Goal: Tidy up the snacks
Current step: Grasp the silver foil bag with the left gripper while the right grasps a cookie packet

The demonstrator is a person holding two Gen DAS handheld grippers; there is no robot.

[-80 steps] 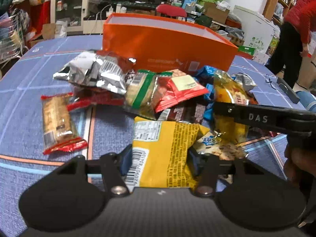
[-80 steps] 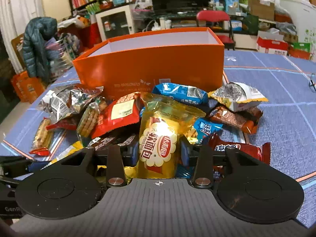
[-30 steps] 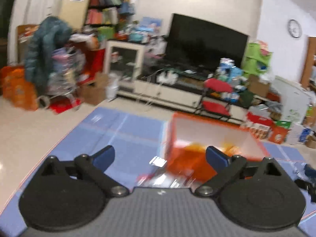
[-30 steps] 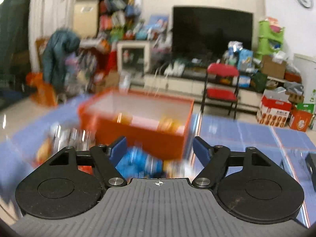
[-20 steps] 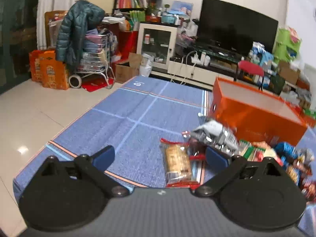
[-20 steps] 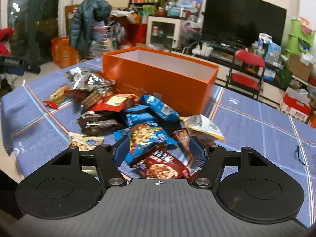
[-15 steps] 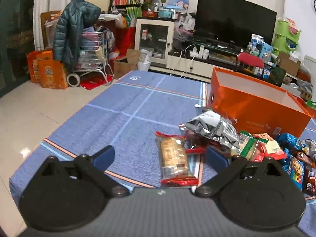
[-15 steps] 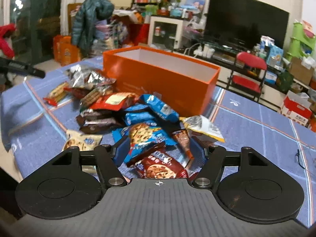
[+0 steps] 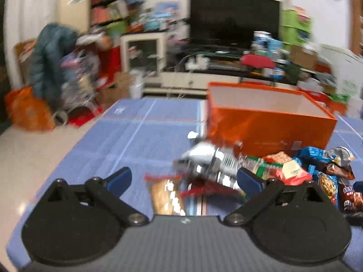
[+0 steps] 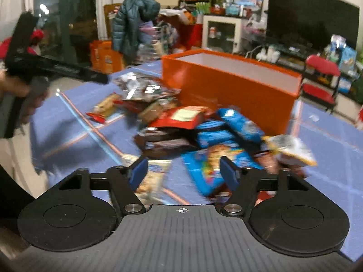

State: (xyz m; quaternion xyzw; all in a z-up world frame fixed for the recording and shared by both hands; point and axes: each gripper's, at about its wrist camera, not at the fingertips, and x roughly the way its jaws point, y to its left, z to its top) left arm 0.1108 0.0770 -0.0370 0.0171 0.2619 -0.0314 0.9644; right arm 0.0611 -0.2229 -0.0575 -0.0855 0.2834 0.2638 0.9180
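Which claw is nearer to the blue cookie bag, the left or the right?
Right. The right claw hangs open directly over the blue cookie bag; the left claw, also open, is over the pile's far left end.

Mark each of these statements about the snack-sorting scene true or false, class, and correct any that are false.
1. Both sets of tongs are open and hold nothing. True: the left tongs and the right tongs are spread apart with no packet between the fingers.
2. The orange box has a lid on it. False: its top is open and the pale inside wall shows.
3. The snack pile lies on the blue cloth in front of the orange box. True.
4. The silver foil packet is inside the orange box. False: it lies on the cloth outside the box, near its corner.
5. The red chair stands on the table. False: it stands on the floor behind the table.
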